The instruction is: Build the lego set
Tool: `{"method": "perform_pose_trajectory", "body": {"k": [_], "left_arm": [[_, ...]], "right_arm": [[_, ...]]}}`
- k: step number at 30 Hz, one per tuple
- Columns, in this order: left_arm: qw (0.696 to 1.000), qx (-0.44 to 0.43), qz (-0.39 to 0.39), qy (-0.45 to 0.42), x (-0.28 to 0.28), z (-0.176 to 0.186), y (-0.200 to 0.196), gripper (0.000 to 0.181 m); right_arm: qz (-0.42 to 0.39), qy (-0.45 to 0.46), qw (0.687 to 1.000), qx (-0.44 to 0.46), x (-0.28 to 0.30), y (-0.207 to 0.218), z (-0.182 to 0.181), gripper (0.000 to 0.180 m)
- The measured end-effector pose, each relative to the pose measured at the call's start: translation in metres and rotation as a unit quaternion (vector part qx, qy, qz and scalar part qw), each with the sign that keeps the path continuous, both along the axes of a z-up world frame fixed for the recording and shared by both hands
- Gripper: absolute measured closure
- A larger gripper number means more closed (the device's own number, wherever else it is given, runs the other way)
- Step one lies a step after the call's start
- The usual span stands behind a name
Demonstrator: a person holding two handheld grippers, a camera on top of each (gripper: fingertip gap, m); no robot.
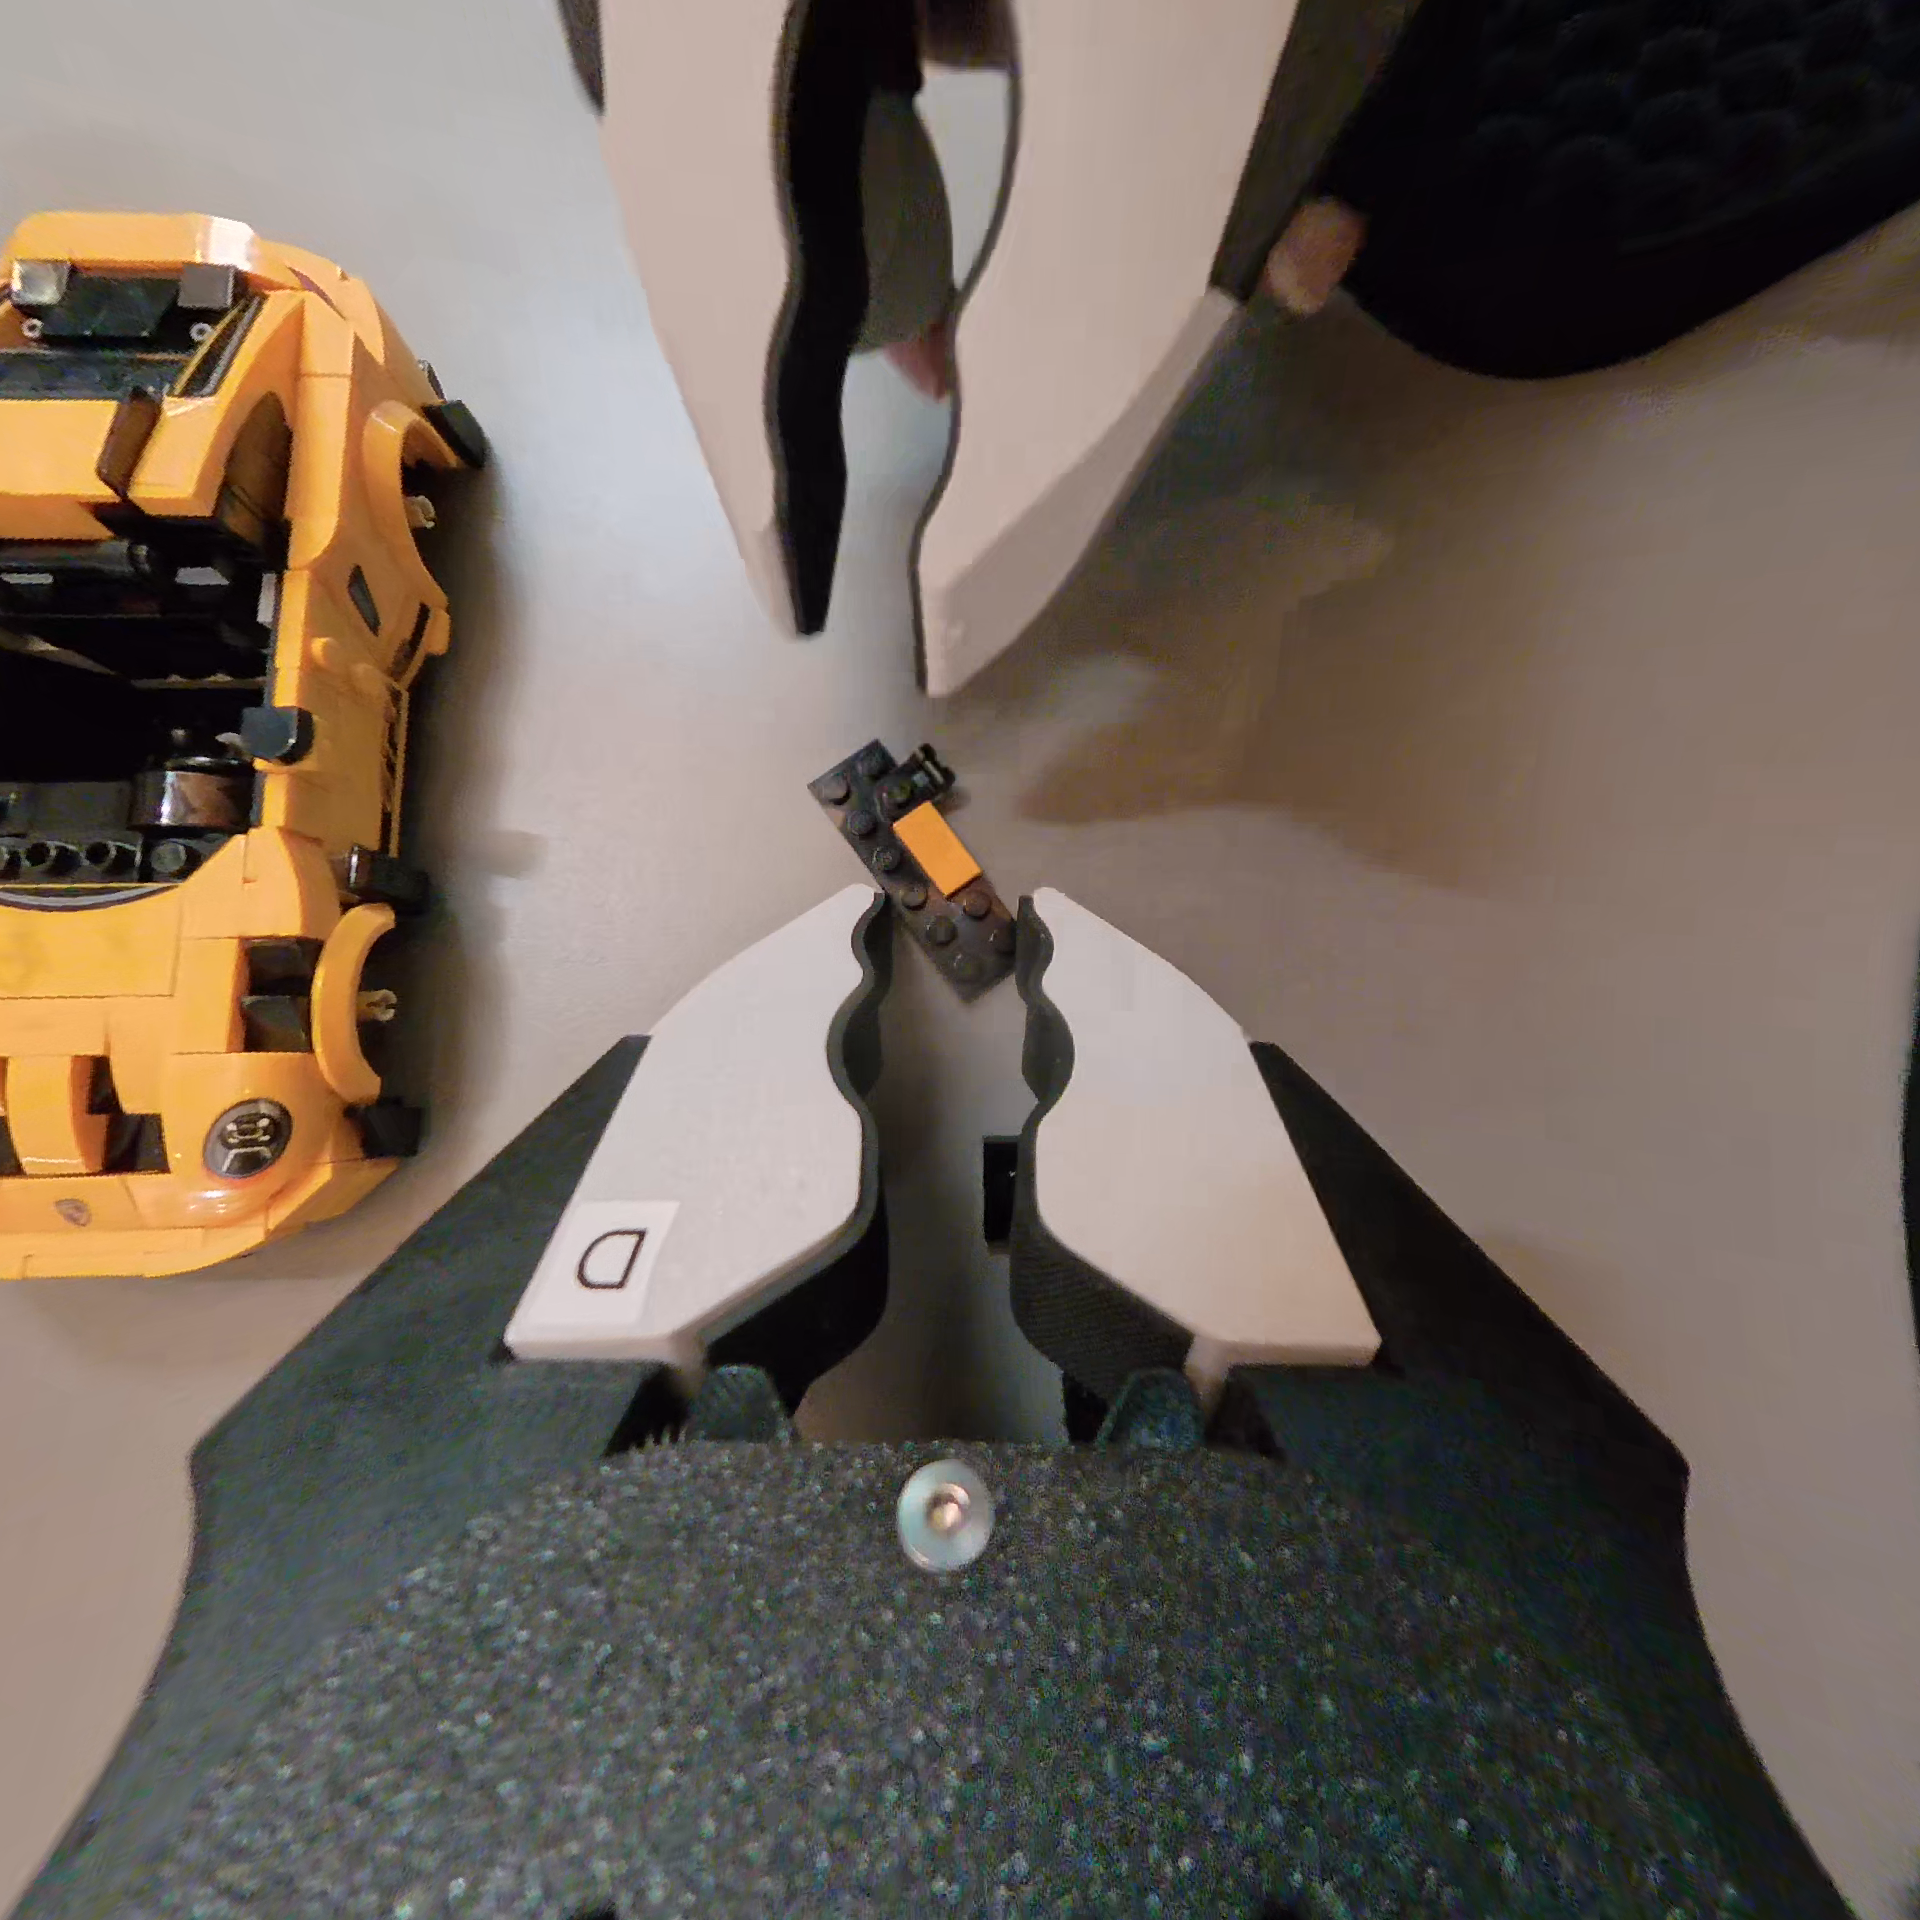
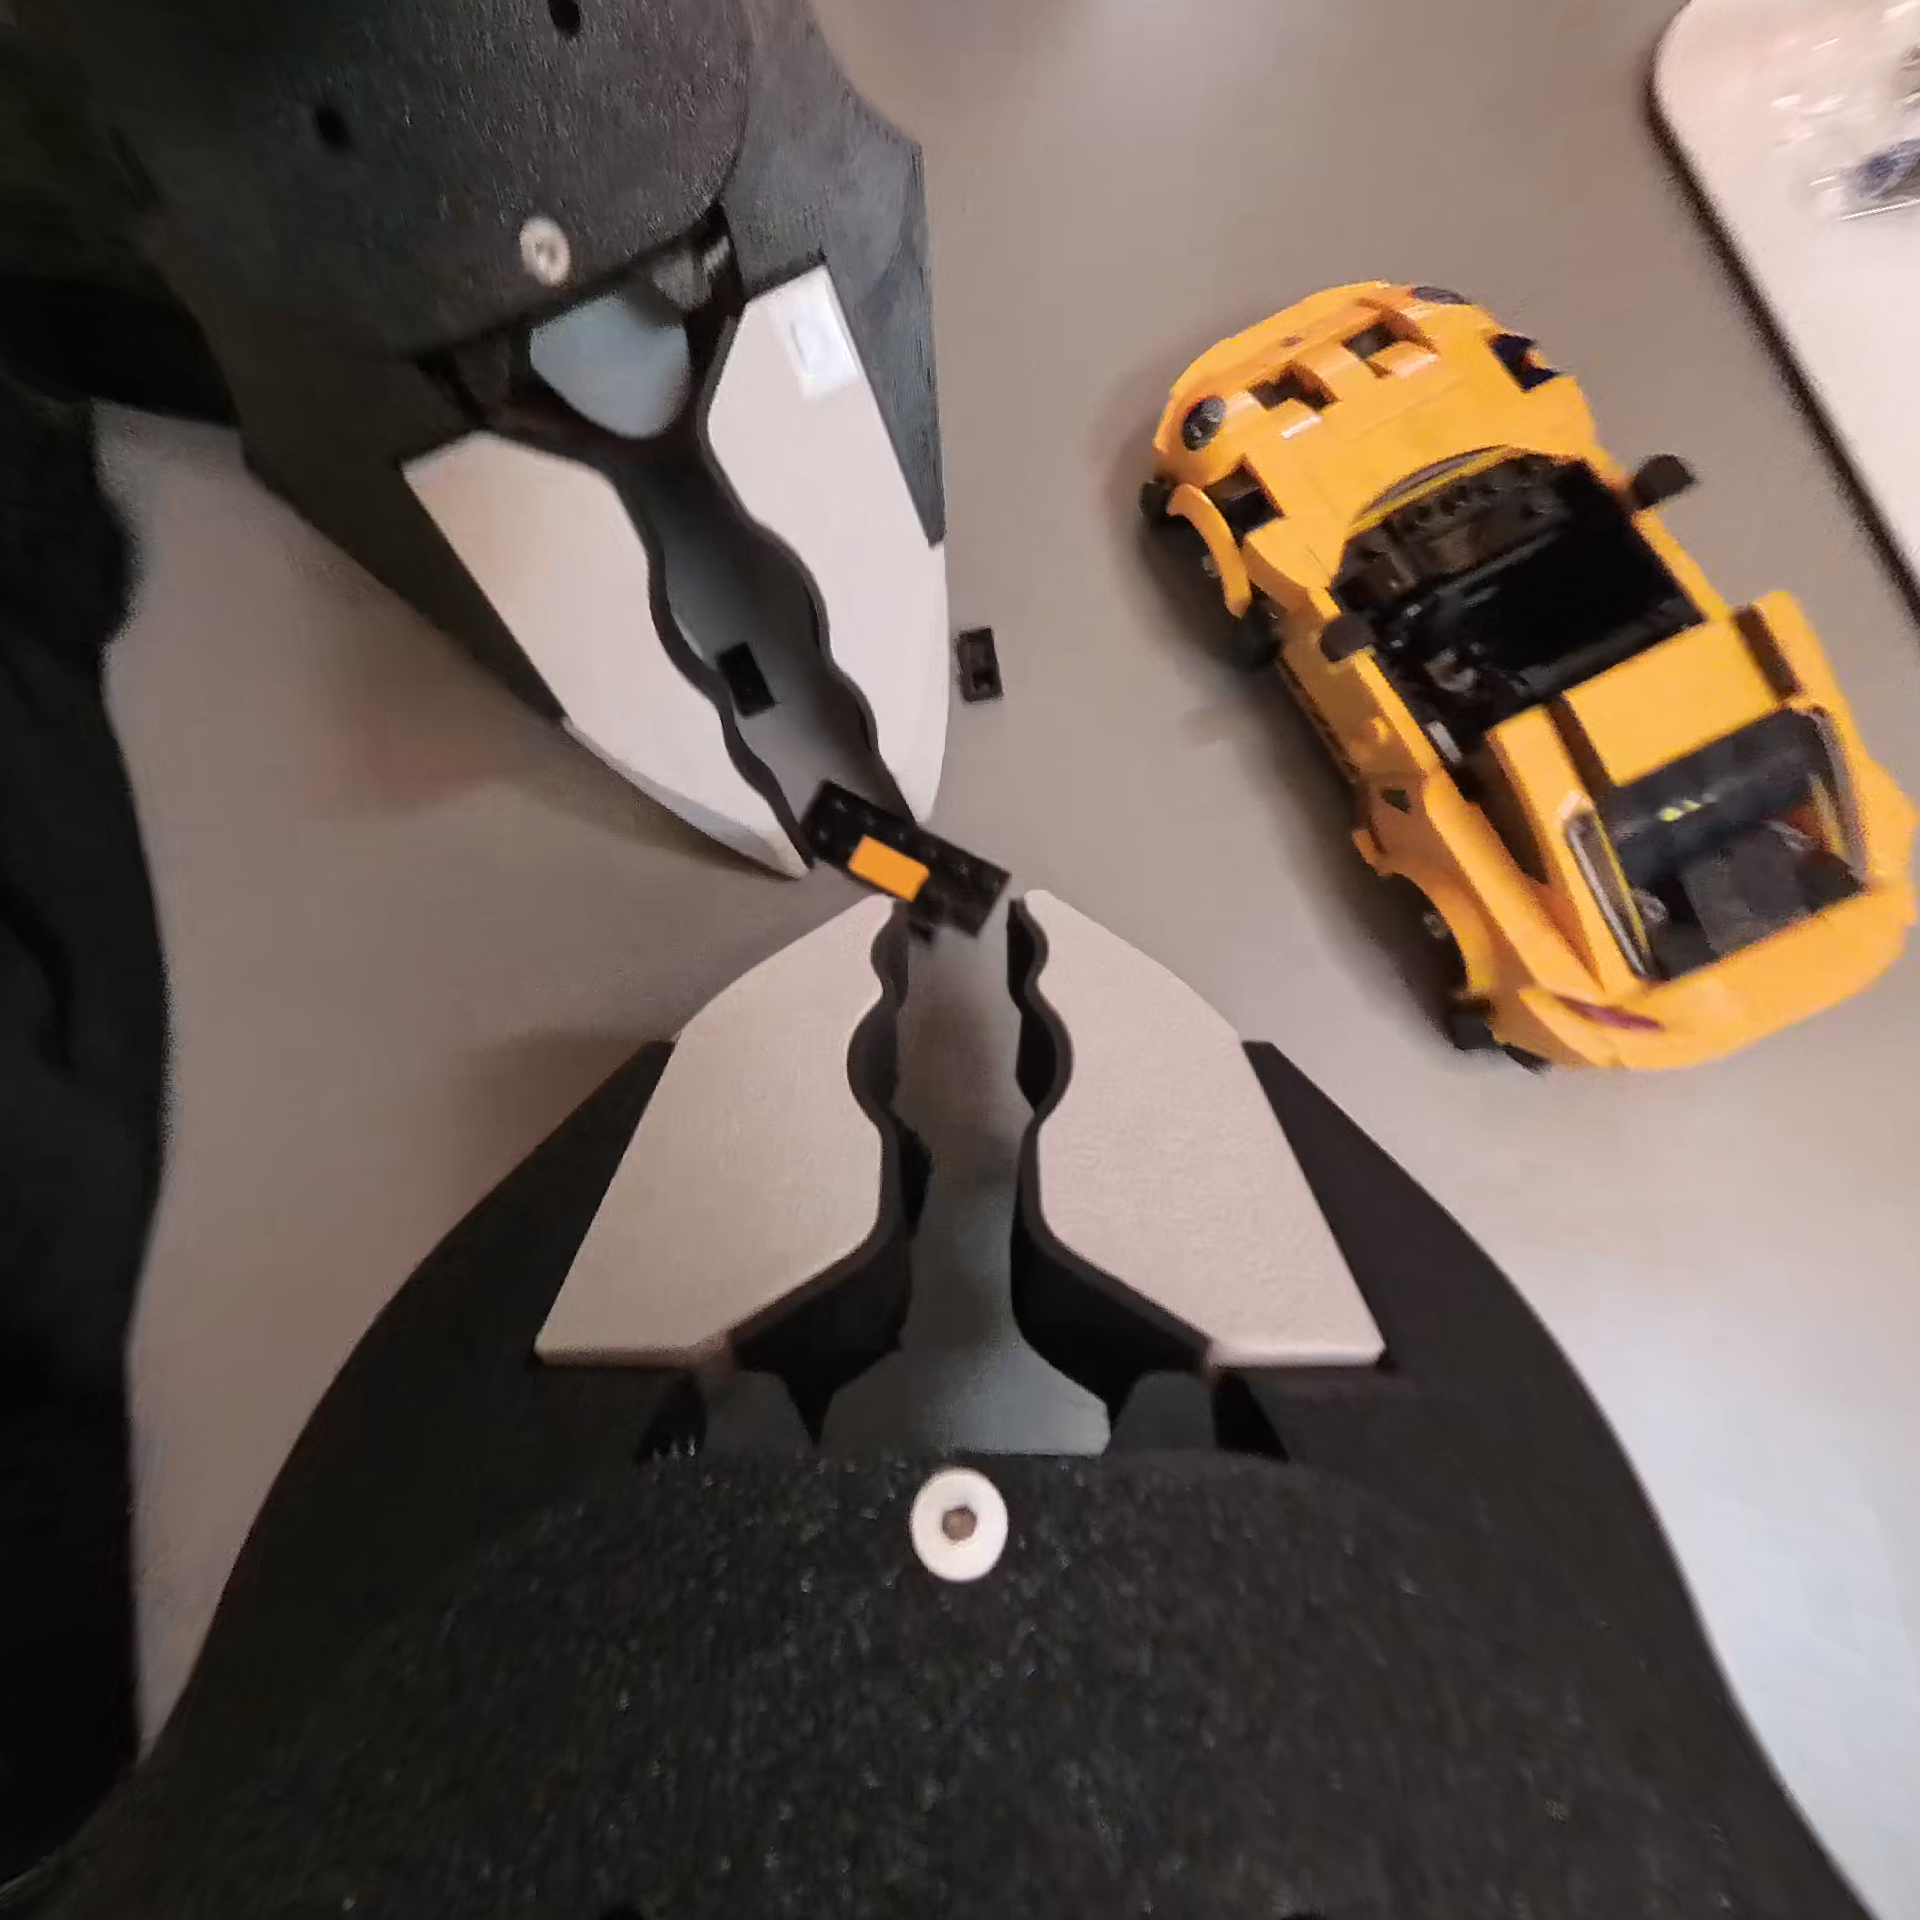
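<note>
A black studded plate with an orange tile on top (image 1: 914, 862) sits between the tips of my left gripper (image 1: 951, 904), which is shut on its near end. In the right wrist view the plate (image 2: 904, 868) reaches from the left gripper (image 2: 857, 842) to the tips of my right gripper (image 2: 954, 909). The right gripper's jaws stand slightly apart and hold nothing. A small black clip is fixed at the plate's far end. In the left wrist view the right gripper (image 1: 868, 649) is just beyond the plate, not touching it. The partly built yellow car (image 1: 208, 727) lies to the left, cabin open.
The car (image 2: 1507, 675) lies to the right of the grippers on the grey table. Two small black pieces (image 2: 982, 665) lie on the table by the left gripper. A white tray (image 2: 1787, 260) with a bag of parts is at the far right. A dark sleeve (image 1: 1662, 156) is behind the right gripper. The tips of one gripper are about 4 centimetres away from the tips of the other.
</note>
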State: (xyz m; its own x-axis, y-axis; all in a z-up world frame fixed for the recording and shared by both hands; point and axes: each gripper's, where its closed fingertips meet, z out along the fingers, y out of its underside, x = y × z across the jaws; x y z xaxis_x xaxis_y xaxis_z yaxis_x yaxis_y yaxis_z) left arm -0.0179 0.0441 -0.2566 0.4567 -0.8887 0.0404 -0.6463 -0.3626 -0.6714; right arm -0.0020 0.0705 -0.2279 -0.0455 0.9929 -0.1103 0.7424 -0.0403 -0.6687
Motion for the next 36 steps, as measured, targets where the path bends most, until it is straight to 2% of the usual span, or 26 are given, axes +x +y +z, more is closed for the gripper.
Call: {"method": "perform_pose_trajectory", "body": {"k": [6,11,13,15,17,22,27,31,34,36], "left_arm": [[1.000,0.006,-0.004,0.005,0.000,0.000,0.000,0.158],[1.000,0.014,-0.012,0.001,0.001,0.002,0.000,0.161],[1.000,0.017,-0.016,-0.005,0.001,0.003,0.001,0.162],[0.999,0.015,-0.023,-0.018,0.002,0.006,0.001,0.169],[0.999,0.015,-0.031,-0.029,0.003,0.009,0.000,0.168],[0.999,0.022,-0.031,-0.021,-0.003,0.011,0.002,0.162],[0.999,0.030,-0.037,-0.009,-0.009,0.012,-0.001,0.159],[0.998,0.033,-0.050,-0.011,-0.009,0.013,-0.005,0.149],[0.996,0.051,-0.065,-0.013,-0.005,0.017,-0.008,0.145],[0.994,0.074,-0.074,-0.015,-0.001,0.021,-0.009,0.145]], "right_arm": [[-0.025,0.015,0.999,0.030,0.011,-0.006,-0.013,0.162],[-0.003,0.029,0.995,0.100,0.008,-0.001,-0.018,0.159],[0.028,0.023,0.991,0.127,0.009,0.002,-0.020,0.154],[0.086,0.015,0.986,0.145,0.009,-0.002,-0.023,0.151],[0.140,0.007,0.979,0.150,0.006,-0.003,-0.024,0.146],[0.242,-0.027,0.963,0.113,-0.004,-0.002,-0.027,0.144],[0.293,-0.060,0.952,0.072,-0.009,-0.009,-0.029,0.155],[0.257,-0.050,0.964,0.045,-0.007,-0.011,-0.028,0.156],[0.203,-0.037,0.977,-0.047,-0.002,-0.017,-0.019,0.156],[0.174,-0.022,0.976,-0.131,0.003,-0.022,-0.010,0.156]]}}
